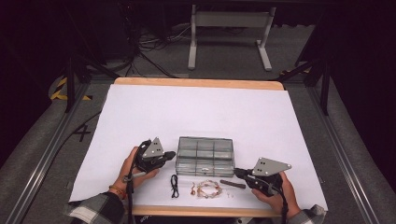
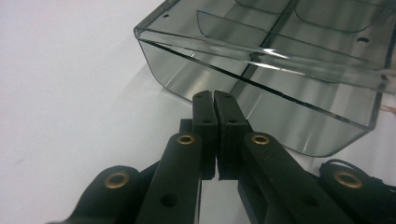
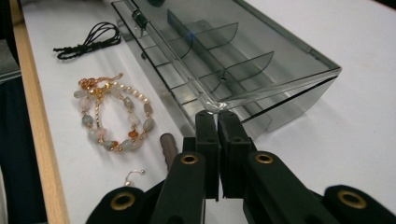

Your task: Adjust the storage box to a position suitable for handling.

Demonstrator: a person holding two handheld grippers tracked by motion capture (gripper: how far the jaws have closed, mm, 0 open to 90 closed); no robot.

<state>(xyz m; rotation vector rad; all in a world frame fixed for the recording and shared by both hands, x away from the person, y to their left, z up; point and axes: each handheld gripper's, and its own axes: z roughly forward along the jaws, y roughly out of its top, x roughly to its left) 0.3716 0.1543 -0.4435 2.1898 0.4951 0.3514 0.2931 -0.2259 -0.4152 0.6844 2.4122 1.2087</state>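
1. High view: a clear smoky plastic compartment box (image 1: 204, 156) with its lid down sits on the white sheet (image 1: 196, 112) covering the table, near the front edge. The left gripper (image 1: 171, 154) lies just beside the box's left end, held in the person's left hand (image 1: 130, 165). The right gripper (image 1: 237, 173) sits at the box's front right corner. In front of the box lie a black cord (image 1: 174, 185), a beaded bracelet (image 1: 208, 188) and a dark brown stick (image 1: 232, 184). No writing can be read anywhere.

2. Left gripper view: the jaws stand together with nothing between them, their tips close to the box (image 2: 261, 70) at its rounded corner; whether they touch it I cannot tell. Dividers show through the lid.

3. Right gripper view: the jaws are together, empty, with their tips right at the corner of the box's lid (image 3: 243, 60). The bracelet (image 3: 114, 114), of pearl, green and orange beads, lies to the left, the cord (image 3: 88, 41) beyond it, the stick (image 3: 168, 147) beside the jaws, and a small hook earring (image 3: 133, 175) near the wooden table edge (image 3: 39, 135).
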